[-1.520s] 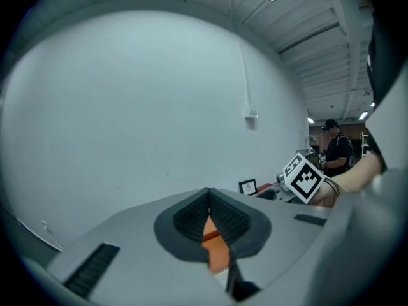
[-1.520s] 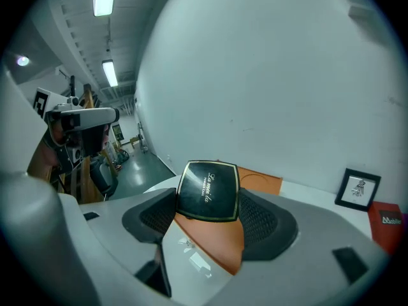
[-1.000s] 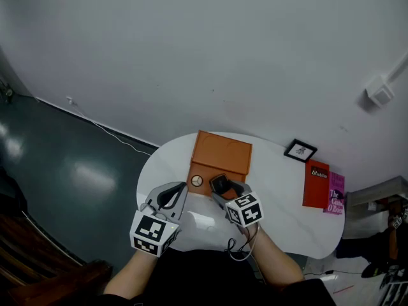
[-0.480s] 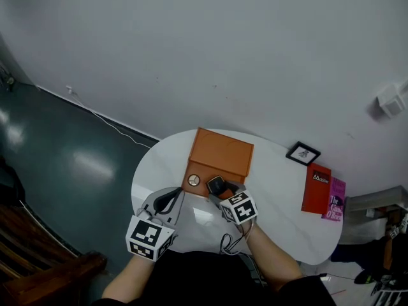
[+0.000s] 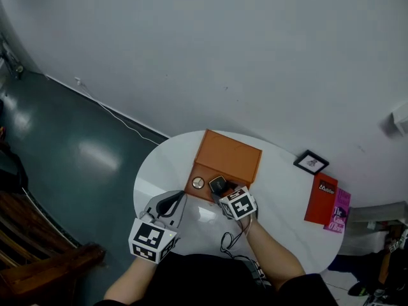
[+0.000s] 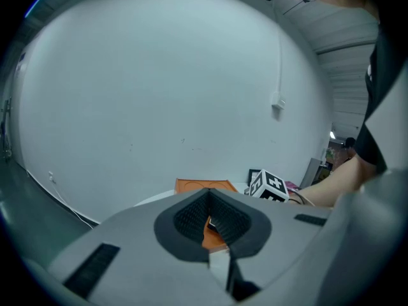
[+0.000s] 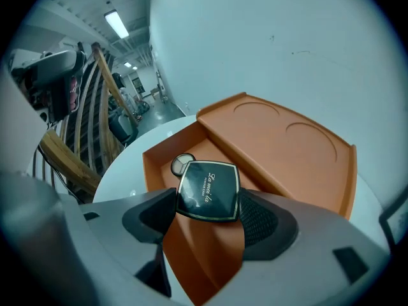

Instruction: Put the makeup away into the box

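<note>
An open orange box (image 5: 227, 159) lies on the white round table (image 5: 280, 196), its lid (image 7: 287, 145) folded back toward the wall. A small round compact (image 5: 198, 183) (image 7: 183, 164) rests in the box's tray. My right gripper (image 5: 220, 187) (image 7: 208, 204) is shut on a black square compact (image 5: 218, 184) (image 7: 208, 190) with a gold rim, held just above the tray's near end. My left gripper (image 5: 171, 201) (image 6: 213, 225) hangs to the left, short of the box, its pads together with nothing between them.
At the table's right stand a small black picture frame (image 5: 310, 162), a red book (image 5: 323, 199) and a pink book (image 5: 338, 211). A black cable (image 5: 233, 241) trails off the near edge. A dark wooden chair (image 5: 38, 260) stands on the floor to the left.
The right gripper has carried the black compact slightly further in over the box's tray. The left gripper has sunk back a little. The head view has shifted.
</note>
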